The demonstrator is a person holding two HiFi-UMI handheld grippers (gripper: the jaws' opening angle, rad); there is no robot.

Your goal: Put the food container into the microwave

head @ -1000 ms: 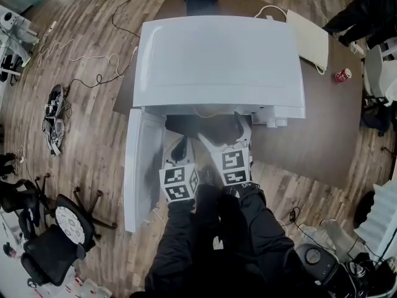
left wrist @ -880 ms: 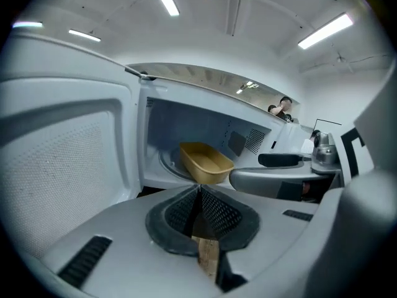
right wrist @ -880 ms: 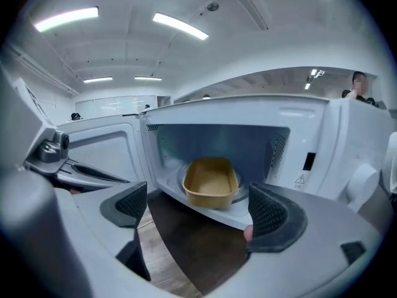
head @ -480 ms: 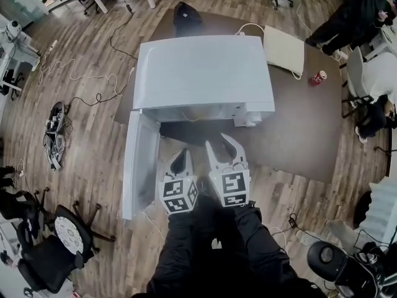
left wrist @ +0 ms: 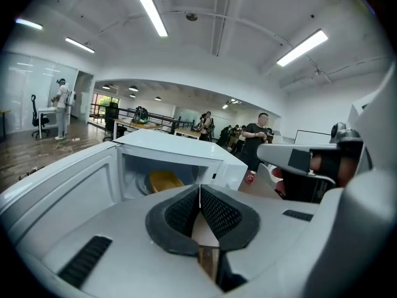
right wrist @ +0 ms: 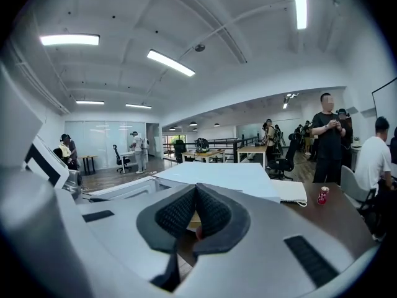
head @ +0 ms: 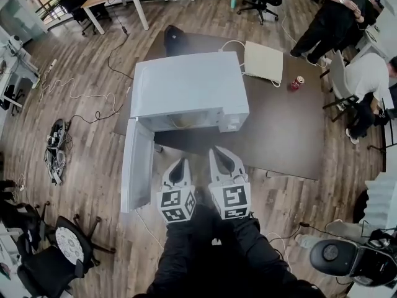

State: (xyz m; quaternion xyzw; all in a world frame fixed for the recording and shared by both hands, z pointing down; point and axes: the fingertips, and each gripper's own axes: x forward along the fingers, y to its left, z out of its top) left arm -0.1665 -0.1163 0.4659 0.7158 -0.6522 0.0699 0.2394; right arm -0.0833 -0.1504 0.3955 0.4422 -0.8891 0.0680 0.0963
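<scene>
The white microwave (head: 186,89) stands on a dark brown table (head: 285,129), its door (head: 136,165) swung open to the left. In the left gripper view a yellow food container (left wrist: 164,180) lies inside the microwave's (left wrist: 180,160) cavity. Both grippers are held back from the microwave's front, side by side. My left gripper (head: 180,164) is shut with nothing between its pads (left wrist: 186,211). My right gripper (head: 220,156) is also shut and empty, its pads (right wrist: 214,213) pressed together. The right gripper view shows the microwave's top (right wrist: 217,176).
A white pad (head: 263,63) with a cord and a red can (head: 296,82) lie on the table behind the microwave. People stand and sit at the upper right. Office chairs (head: 62,228), cables (head: 80,98) and a small heap of gear (head: 54,135) are on the wooden floor at left.
Both grippers have drawn back from the microwave's opening toward me, and the head view has pulled away, so the microwave looks smaller. The door stays open.
</scene>
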